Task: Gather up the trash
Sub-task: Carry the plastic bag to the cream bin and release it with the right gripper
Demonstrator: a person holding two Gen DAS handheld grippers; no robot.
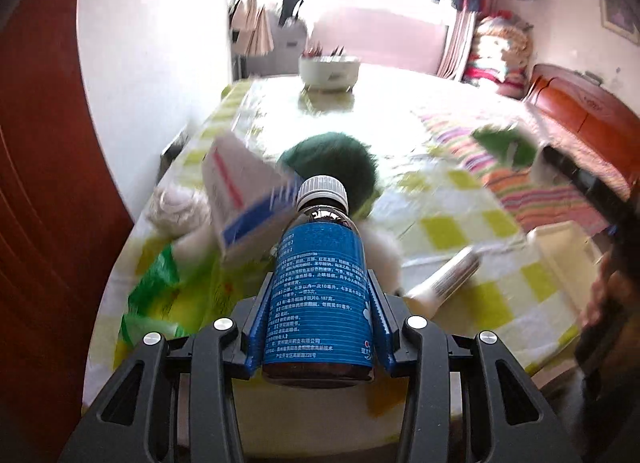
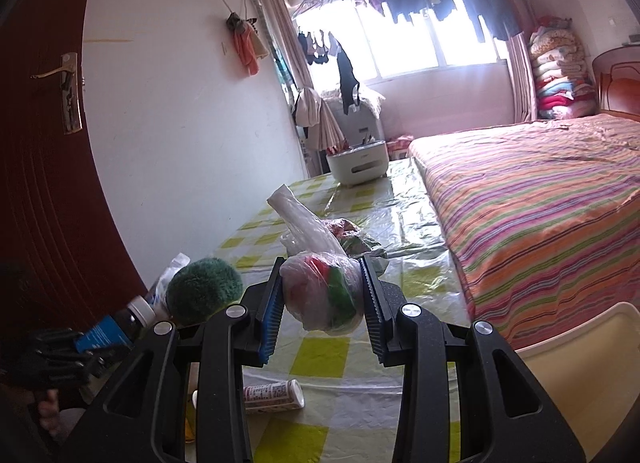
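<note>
**A:** where's the trash at right now?

**B:** left gripper point(image 1: 320, 303) has its jaws clamped on a brown bottle point(image 1: 318, 295) with a blue label, lifted over the checkered table point(image 1: 448, 231). right gripper point(image 2: 322, 295) pinches a clear bag point(image 2: 320, 291) stuffed with scraps

**A:** anything loose?

**B:** white tube point(image 2: 274, 393) lying on the table below the right gripper, green fuzzy ball point(image 2: 204, 289) beside it

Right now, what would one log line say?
left fingers: holding brown bottle | right fingers: holding plastic bag of trash | both above checked table
</note>
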